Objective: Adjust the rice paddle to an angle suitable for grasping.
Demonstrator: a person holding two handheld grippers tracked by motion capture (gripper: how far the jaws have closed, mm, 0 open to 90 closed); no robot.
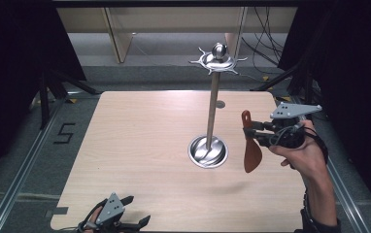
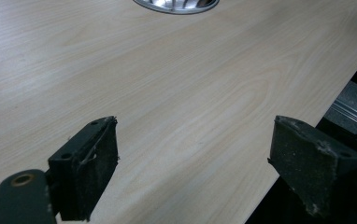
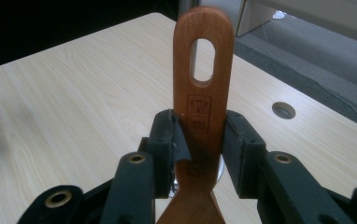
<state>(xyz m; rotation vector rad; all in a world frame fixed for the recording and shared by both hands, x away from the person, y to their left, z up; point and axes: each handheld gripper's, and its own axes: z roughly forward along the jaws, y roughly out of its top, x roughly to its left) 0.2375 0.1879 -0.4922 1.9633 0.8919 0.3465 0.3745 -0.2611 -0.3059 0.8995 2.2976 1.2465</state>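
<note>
Near the table's [image 1: 140,145] right edge, my right gripper [image 1: 252,131] clamps a wooden spatula [image 1: 251,150], blade down. At the near edge, my left gripper [image 1: 136,211] gapes, holding nothing.

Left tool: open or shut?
Open. The left tool has its jaws spread wide over bare table, nothing between them.

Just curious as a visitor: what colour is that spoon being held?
The wooden spoon is reddish-brown, clearest in the right gripper view.

Counter [image 1: 140,145] pale wood with faint streaked grain, spatula [image 3: 203,84] reddish-brown — dark stamped marks on its handle, stand [image 1: 211,104] shiny silver metal, black fingers [image 2: 85,172] with scuffed grey edges, floor grey — black "5" mark [image 1: 65,133]
</note>
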